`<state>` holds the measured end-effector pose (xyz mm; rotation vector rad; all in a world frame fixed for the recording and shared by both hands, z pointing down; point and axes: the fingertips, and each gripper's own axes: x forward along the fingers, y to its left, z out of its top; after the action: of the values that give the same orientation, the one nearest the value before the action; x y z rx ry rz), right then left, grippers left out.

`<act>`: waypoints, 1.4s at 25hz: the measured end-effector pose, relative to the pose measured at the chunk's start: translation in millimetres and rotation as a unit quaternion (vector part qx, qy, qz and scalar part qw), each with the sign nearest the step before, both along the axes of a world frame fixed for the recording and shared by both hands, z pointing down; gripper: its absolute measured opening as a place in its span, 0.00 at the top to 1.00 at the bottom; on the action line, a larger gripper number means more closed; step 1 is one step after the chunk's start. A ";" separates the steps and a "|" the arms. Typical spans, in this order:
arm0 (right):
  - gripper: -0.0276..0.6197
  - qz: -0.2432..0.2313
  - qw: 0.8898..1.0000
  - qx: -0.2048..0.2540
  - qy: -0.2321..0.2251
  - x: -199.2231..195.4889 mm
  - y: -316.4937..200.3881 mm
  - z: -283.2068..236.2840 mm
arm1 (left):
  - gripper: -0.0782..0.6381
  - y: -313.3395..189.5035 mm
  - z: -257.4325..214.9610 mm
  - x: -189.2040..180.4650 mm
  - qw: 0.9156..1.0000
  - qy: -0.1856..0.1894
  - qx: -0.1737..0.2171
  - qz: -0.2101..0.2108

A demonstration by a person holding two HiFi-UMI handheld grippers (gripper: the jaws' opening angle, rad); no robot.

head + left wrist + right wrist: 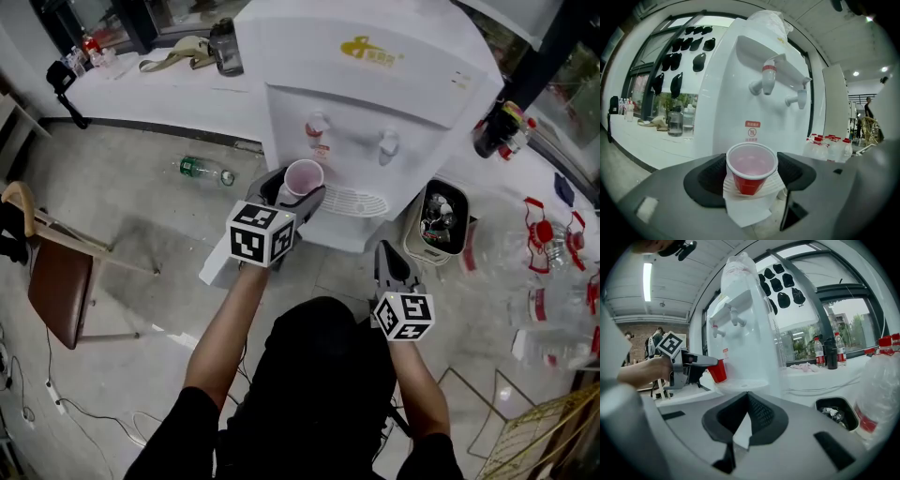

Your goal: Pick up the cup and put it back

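cup [303, 175] base hidden by left hand-held gripper [299, 194] in head view, dispenser sticker [752, 131] txt too small

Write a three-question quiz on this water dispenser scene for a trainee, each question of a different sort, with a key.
1. Multiple choice: what is the left gripper shut on? A) a red cup B) a spoon C) nothing
2. True or false: the right gripper also grips the red cup.
3. Fill in: in the head view, the bottle lying on the floor is to the ____ of the water dispenser.

Key: 1 A. 2 False; the right gripper is shut with nothing in it, well apart from the red cup. 3 left.
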<state>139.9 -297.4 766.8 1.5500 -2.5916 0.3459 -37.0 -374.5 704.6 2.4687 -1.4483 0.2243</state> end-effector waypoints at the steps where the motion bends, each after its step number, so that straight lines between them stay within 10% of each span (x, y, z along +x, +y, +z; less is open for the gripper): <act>1: 0.97 0.000 1.000 0.000 0.000 -0.2 -1.2 0.1 | 0.42 -1.8 1.8 0.2 1.000 0.000 -0.002 0.000; 35: 0.97 0.005 1.000 -0.008 -0.004 2.8 -1.1 6.8 | 0.40 -9.8 1.9 7.5 0.999 -0.016 0.031 -0.013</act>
<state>142.7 -298.5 773.6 1.5602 -2.5826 0.3729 -29.5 -384.3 706.5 2.5039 -1.5226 0.2161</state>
